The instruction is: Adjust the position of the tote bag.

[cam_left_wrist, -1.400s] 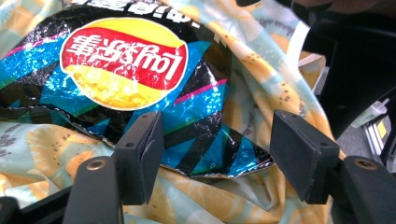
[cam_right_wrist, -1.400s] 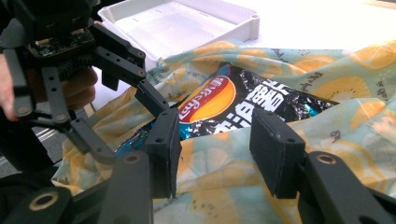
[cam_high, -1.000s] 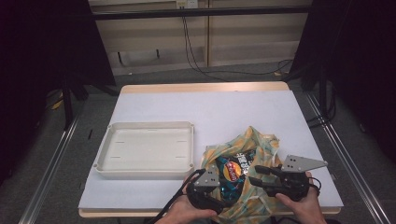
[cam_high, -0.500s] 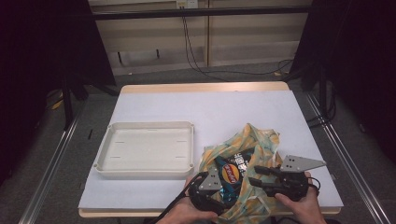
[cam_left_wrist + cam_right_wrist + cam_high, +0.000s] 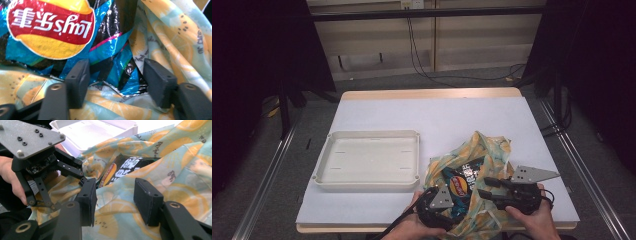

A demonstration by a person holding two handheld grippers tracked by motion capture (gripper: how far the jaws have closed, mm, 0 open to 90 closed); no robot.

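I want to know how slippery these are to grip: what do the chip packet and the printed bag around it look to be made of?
Chip packet: glossy foil-like plastic film, judging by its bright glints and sharp crinkles. Printed bag: probably thin matte fabric, with soft folds and no glare.

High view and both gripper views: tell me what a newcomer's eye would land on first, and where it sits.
The yellow fruit-print bag at the table's near right edge draws the eye, with a glossy chip packet showing in its mouth. Both grippers crowd it: the left gripper has just been closing its jaws around the packet's lower edge, and the right gripper has bag cloth between its jaws. To the left lies a white tray.
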